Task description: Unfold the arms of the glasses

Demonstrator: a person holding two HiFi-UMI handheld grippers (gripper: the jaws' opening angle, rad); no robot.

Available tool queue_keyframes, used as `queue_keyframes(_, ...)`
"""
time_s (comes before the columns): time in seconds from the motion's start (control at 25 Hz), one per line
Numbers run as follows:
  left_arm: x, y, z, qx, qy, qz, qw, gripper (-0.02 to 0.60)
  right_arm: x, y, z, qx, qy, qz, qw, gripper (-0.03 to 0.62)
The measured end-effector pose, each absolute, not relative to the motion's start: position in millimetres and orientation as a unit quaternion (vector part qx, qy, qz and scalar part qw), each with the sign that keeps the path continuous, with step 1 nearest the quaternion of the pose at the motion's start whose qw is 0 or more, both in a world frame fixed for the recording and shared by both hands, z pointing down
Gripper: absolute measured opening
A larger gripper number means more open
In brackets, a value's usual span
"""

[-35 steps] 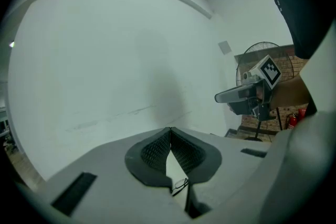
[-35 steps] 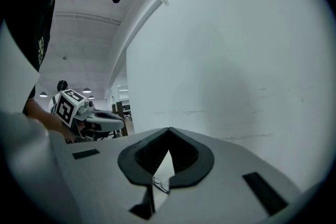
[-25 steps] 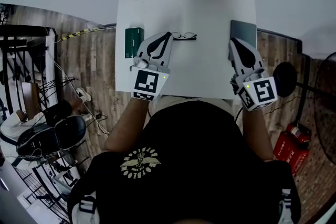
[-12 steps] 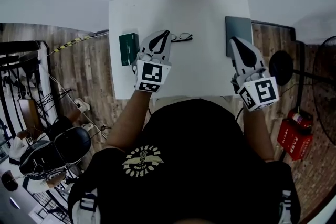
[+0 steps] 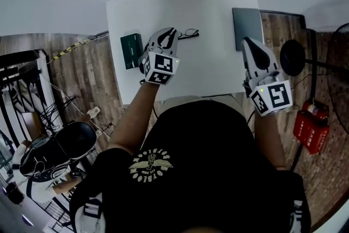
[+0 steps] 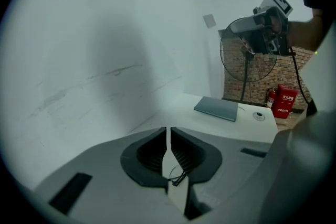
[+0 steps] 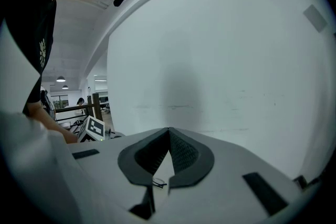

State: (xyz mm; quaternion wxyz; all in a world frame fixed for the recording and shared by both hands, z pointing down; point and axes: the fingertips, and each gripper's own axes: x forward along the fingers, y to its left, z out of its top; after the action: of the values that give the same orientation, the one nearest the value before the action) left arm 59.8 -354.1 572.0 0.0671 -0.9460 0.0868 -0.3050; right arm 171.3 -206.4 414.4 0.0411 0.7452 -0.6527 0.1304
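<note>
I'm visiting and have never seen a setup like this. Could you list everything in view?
table: one, white, centre of the head view
glasses: one pair, dark frame, on the table by the left gripper's tip
box: one, dark green, table's left edge
flat slab: one, grey, table's right edge, perhaps a laptop
fan: one, black, floor right of the table
fire extinguisher: at least one, red, floor far right
office chair: one, black, floor lower left
left gripper: grey-white, jaws shut, over the table
right gripper: grey-white, jaws shut, near the slab
</note>
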Motion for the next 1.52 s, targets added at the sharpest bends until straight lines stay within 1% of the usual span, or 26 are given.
queue_keyframes(0.44, 55, -360, 633, -0.925, 0.056, -0.367, 0.084, 0.012, 165, -194, 425, 0.761, -0.631, 0.145, 0.047, 0.0)
queue_keyframes(0.6, 57, -356, 657, -0.915, 0.036, -0.392, 0.095, 0.042, 166, -184, 431, 0.77, -0.618, 0.151, 0.049, 0.0)
queue_keyframes(0.76, 58, -350, 679, -0.899, 0.015, -0.423, 0.116, 0.079, 165, -175, 433, 0.777, -0.608, 0.156, 0.049, 0.0)
queue_keyframes(1.0, 63, -343, 708, -0.878, -0.017, -0.456, 0.142, 0.106, 167, -154, 437, 0.792, -0.586, 0.162, 0.056, 0.0)
queue_keyframes(1.52, 77, -342, 751, -0.83, -0.048, -0.51, 0.221, 0.114, 170, -126, 448, 0.809, -0.558, 0.177, 0.054, 0.0)
